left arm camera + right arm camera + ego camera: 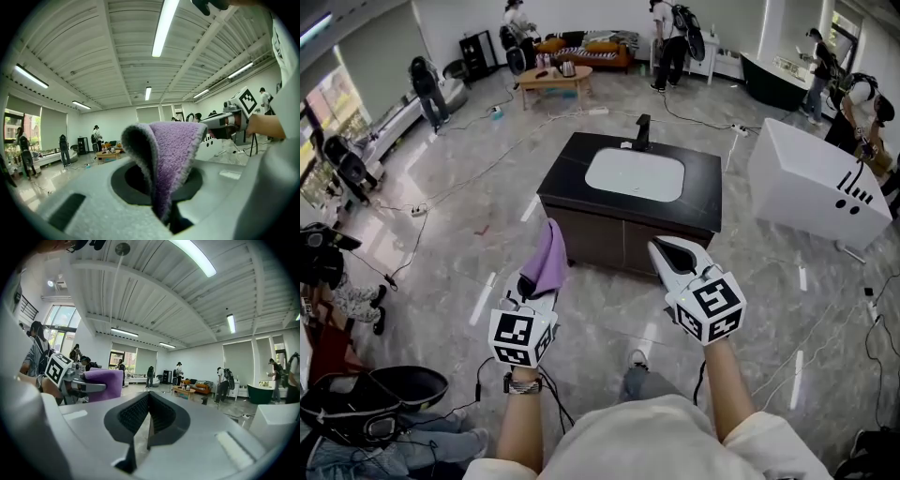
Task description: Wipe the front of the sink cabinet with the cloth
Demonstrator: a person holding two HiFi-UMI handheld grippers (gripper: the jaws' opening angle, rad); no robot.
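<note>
A dark sink cabinet (609, 239) with a black top and a white basin (635, 174) stands ahead of me on the marble floor. My left gripper (534, 281) is shut on a purple cloth (547, 258), which sticks up from its jaws a short way before the cabinet's left front. In the left gripper view the cloth (171, 159) folds over between the jaws. My right gripper (670, 251) is shut and empty, its tips close to the cabinet's right front. The right gripper view shows the cloth (102, 384) and the left gripper off to its left.
A white bathtub (816, 183) stands at the right. Cables (412, 248) trail over the floor on the left and right. A coffee table (554, 80) and sofa (592, 49) sit far back, with several people around the room. A black case (380, 394) lies at lower left.
</note>
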